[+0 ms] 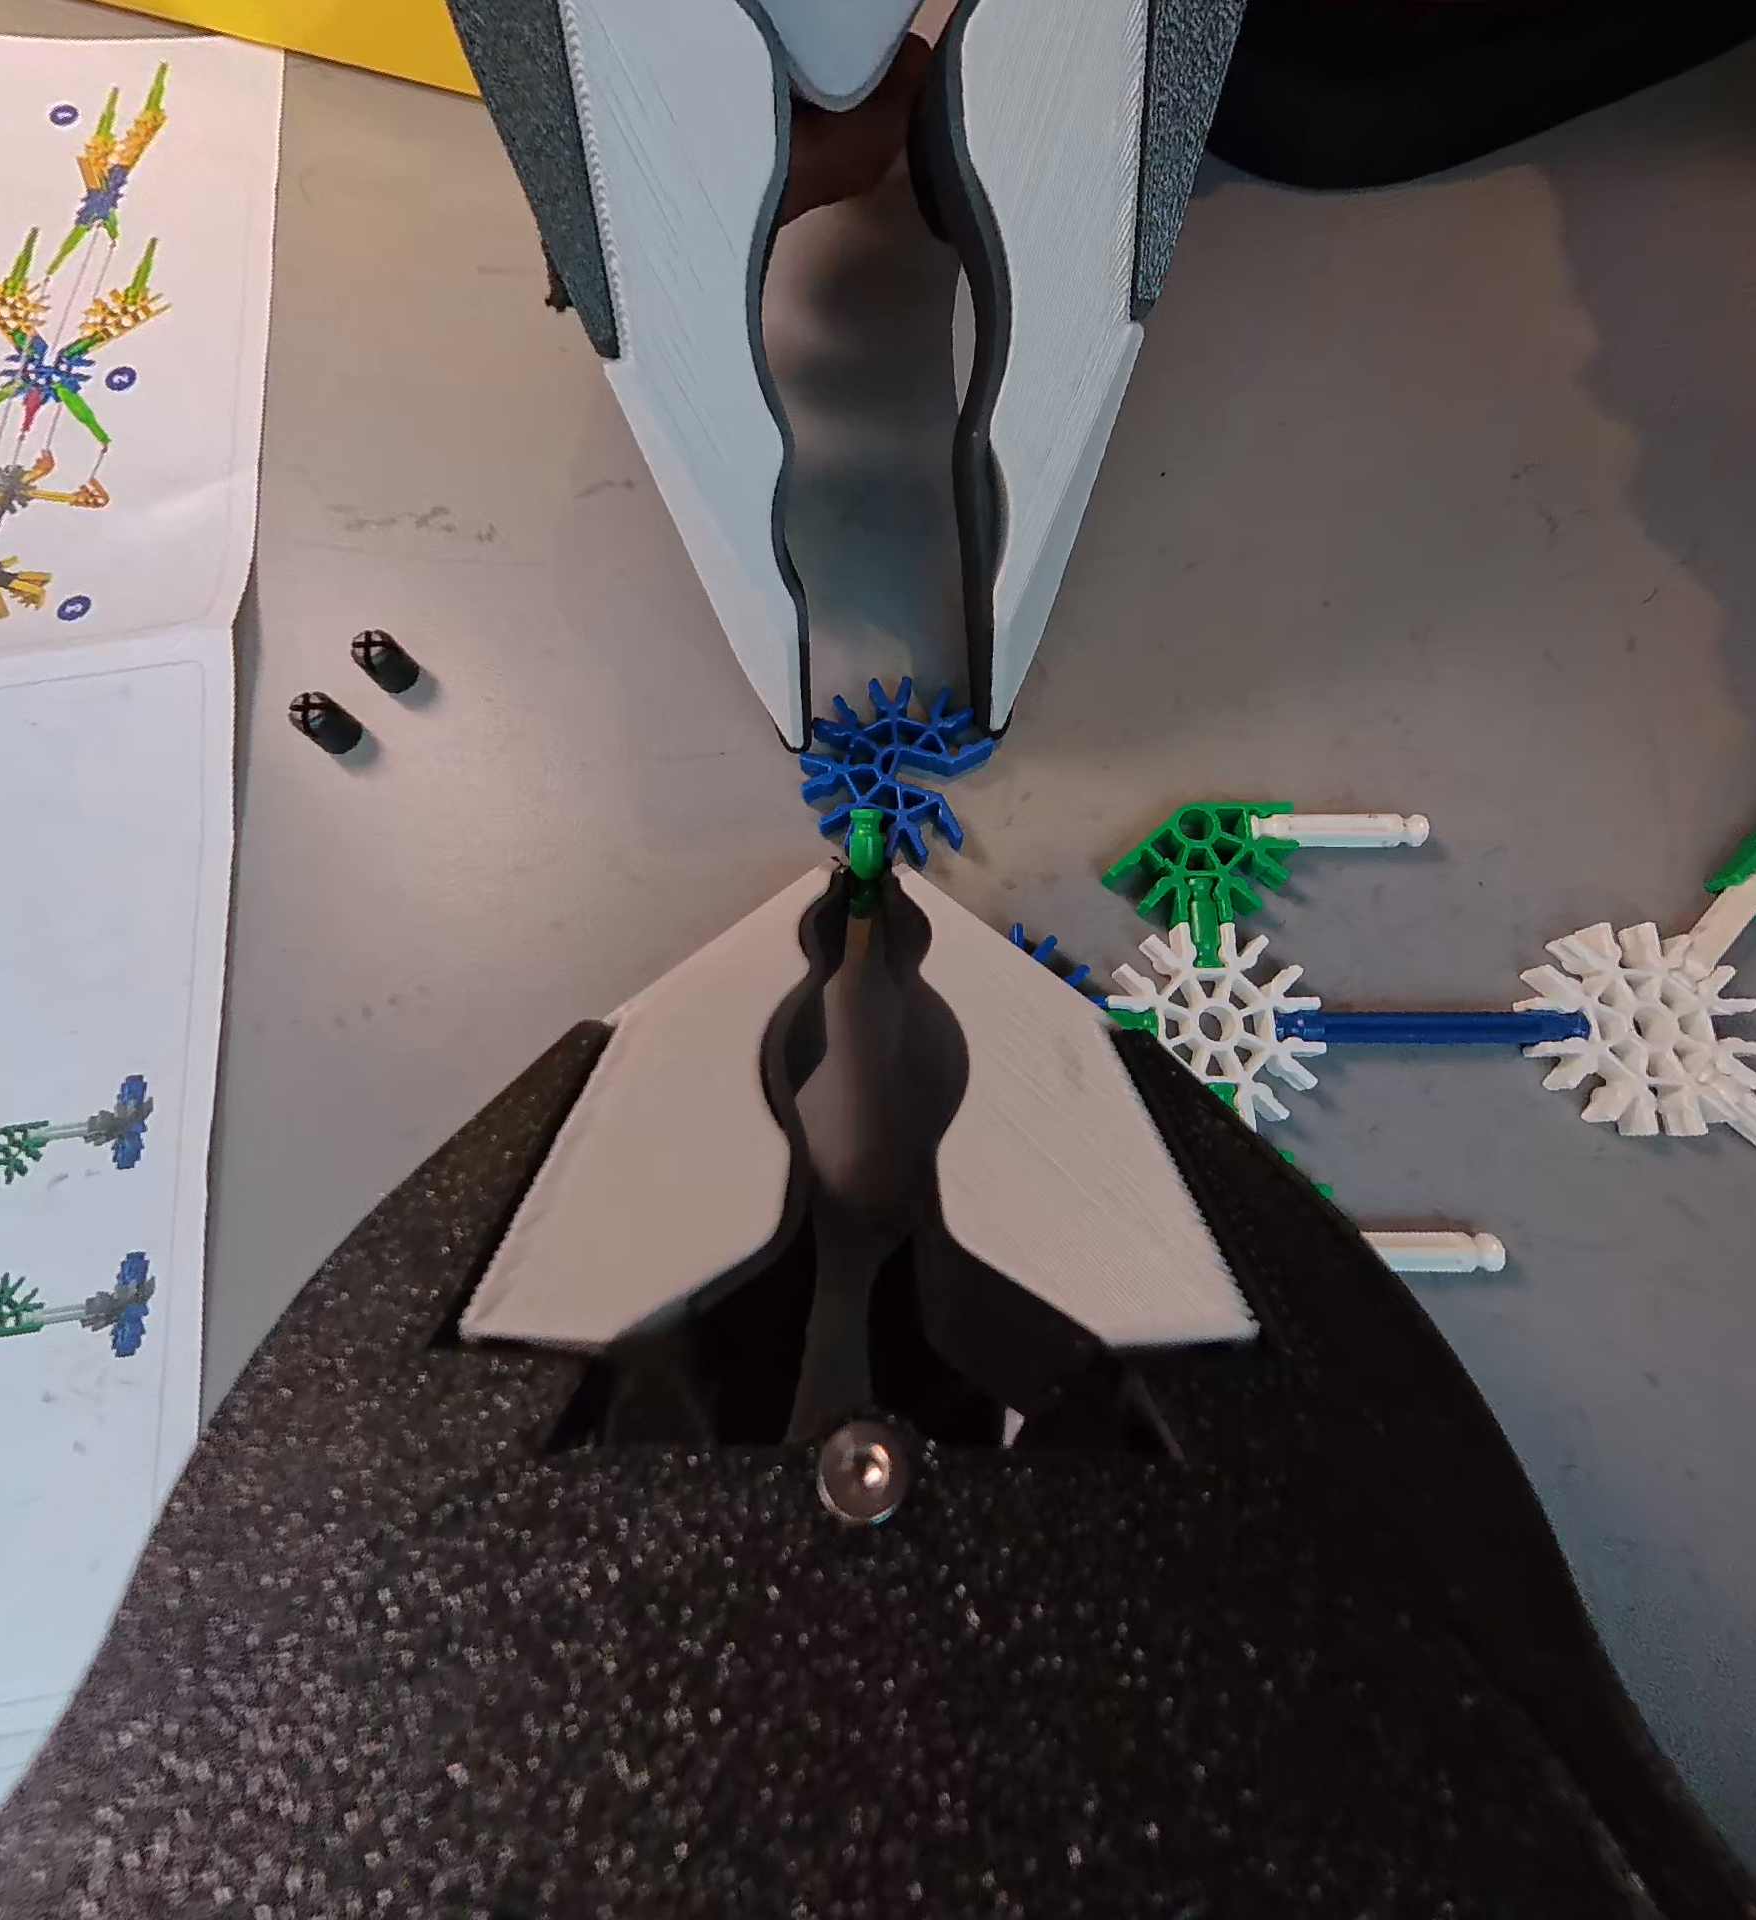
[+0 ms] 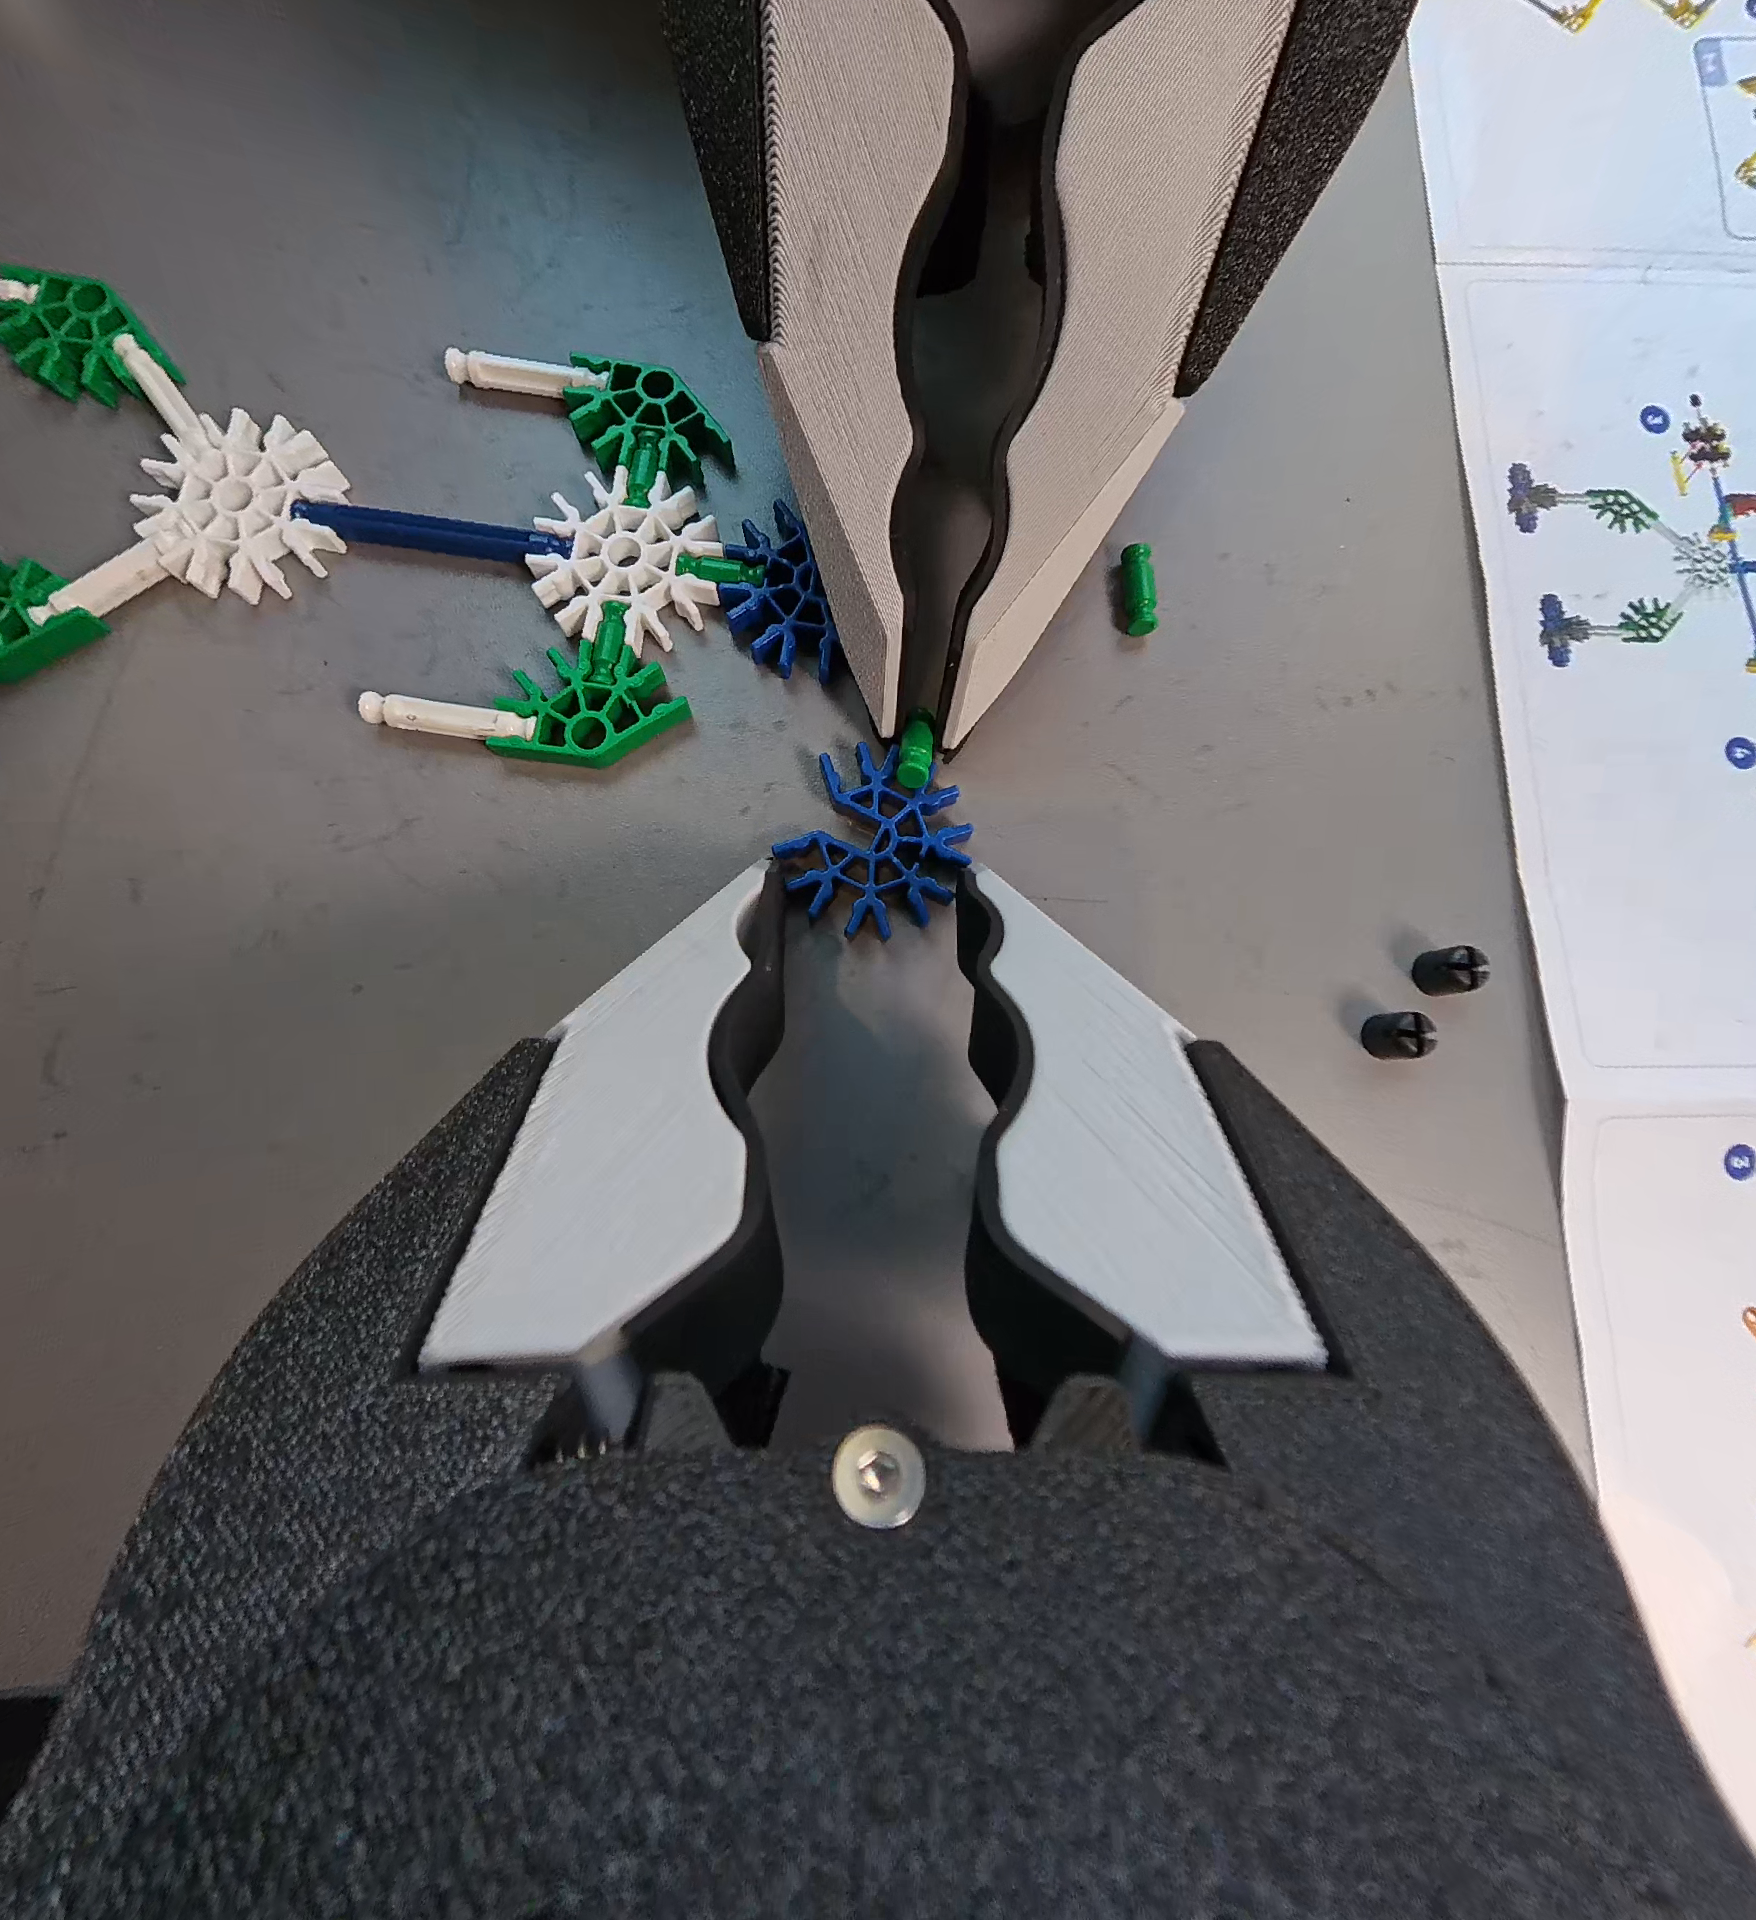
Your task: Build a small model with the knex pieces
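In the left wrist view my left gripper (image 1: 861,878) is shut on a short green rod (image 1: 863,840). The rod's free end sits in a slot of a blue snowflake connector (image 1: 889,769). My right gripper (image 1: 895,732) comes in from the top and is shut on the far side of that connector. In the right wrist view my right gripper (image 2: 869,883) grips the blue connector (image 2: 879,847) by its sides, just above the grey table. The left gripper (image 2: 918,727) comes from the top with the green rod (image 2: 913,750) pressed at the connector's edge.
A part-built model of white snowflake connectors (image 2: 625,551), a blue rod (image 2: 427,535), green connectors and white rods lies to one side (image 1: 1212,1023). A loose green rod (image 2: 1136,589), two small black caps (image 2: 1425,1003) (image 1: 354,691) and a printed instruction sheet (image 2: 1632,935) (image 1: 74,831) lie on the other. Both grippers' tips are close together, under 4 cm apart.
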`<move>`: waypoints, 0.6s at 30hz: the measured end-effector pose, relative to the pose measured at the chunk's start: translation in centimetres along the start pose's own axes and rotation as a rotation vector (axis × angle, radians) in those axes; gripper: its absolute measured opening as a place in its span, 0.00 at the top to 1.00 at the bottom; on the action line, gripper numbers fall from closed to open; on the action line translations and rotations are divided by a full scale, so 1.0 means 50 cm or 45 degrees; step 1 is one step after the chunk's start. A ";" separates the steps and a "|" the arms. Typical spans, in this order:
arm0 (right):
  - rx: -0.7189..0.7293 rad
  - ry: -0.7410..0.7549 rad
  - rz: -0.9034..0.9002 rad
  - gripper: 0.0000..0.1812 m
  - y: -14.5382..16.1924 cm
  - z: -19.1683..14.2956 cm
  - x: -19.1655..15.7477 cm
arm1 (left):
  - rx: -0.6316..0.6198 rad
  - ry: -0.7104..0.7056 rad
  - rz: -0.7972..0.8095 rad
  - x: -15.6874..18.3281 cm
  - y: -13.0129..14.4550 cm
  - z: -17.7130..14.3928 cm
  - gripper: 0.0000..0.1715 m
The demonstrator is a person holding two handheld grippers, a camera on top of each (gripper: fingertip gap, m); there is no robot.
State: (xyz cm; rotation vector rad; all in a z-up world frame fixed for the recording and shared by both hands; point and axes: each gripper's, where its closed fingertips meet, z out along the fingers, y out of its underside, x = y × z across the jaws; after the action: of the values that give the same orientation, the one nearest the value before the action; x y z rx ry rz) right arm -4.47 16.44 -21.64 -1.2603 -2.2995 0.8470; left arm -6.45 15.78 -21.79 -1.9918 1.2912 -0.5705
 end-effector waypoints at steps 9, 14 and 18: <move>0.014 -0.006 0.012 0.83 0.000 -0.001 0.000 | 0.013 -0.001 -0.016 0.000 0.001 0.000 0.97; 0.045 -0.027 0.042 0.82 -0.003 -0.005 0.000 | 0.021 -0.009 -0.014 0.000 0.001 0.000 0.97; 0.049 -0.028 0.044 0.82 -0.003 -0.005 0.000 | 0.022 -0.009 -0.016 0.000 0.001 0.000 0.97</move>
State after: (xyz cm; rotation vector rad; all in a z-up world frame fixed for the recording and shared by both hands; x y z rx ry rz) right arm -4.40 16.45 -21.33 -1.2840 -2.2738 0.9169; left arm -6.49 15.78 -21.81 -1.9871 1.2664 -0.5782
